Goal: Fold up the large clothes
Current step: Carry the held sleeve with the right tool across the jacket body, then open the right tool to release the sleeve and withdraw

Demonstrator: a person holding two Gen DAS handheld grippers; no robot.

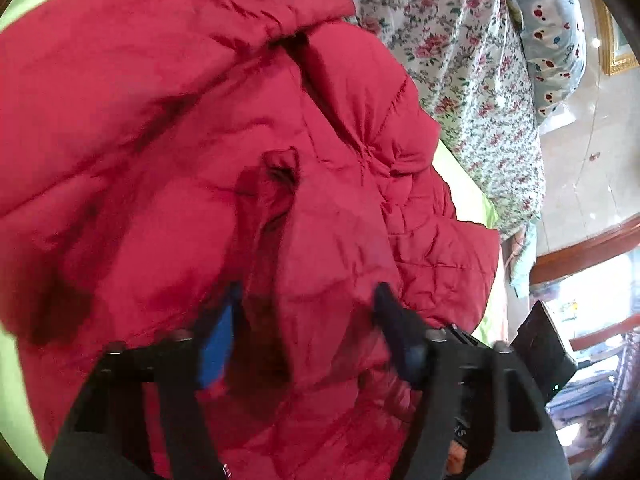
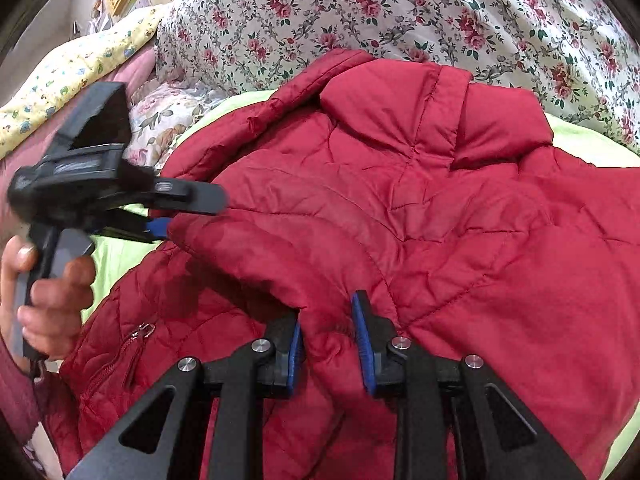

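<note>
A red quilted jacket (image 1: pixel 200 120) (image 2: pixel 440 220) lies spread on a light green sheet (image 2: pixel 592 144), collar toward the far side. In the right wrist view, my right gripper (image 2: pixel 329 306) is shut on a raised fold of the jacket near its lower middle, with the blue pads (image 2: pixel 296 352) pressing on the fabric. My left gripper (image 2: pixel 192 216) comes in from the left, held by a hand (image 2: pixel 56 292), and bites the edge of a folded-over flap. Seen from the left wrist, the left gripper (image 1: pixel 308 292) has a thick red fold pinched between its fingers.
A floral quilt (image 2: pixel 360 8) (image 1: pixel 460 40) is heaped behind the jacket. A yellow patterned blanket (image 2: pixel 80 64) lies at the far left. A spotted pale blue pillow (image 1: pixel 556 32), shiny floor (image 1: pixel 592 160) and wooden furniture (image 1: pixel 580 252) sit beyond the bed. A zipped pocket (image 2: pixel 136 340) is on the jacket's near left.
</note>
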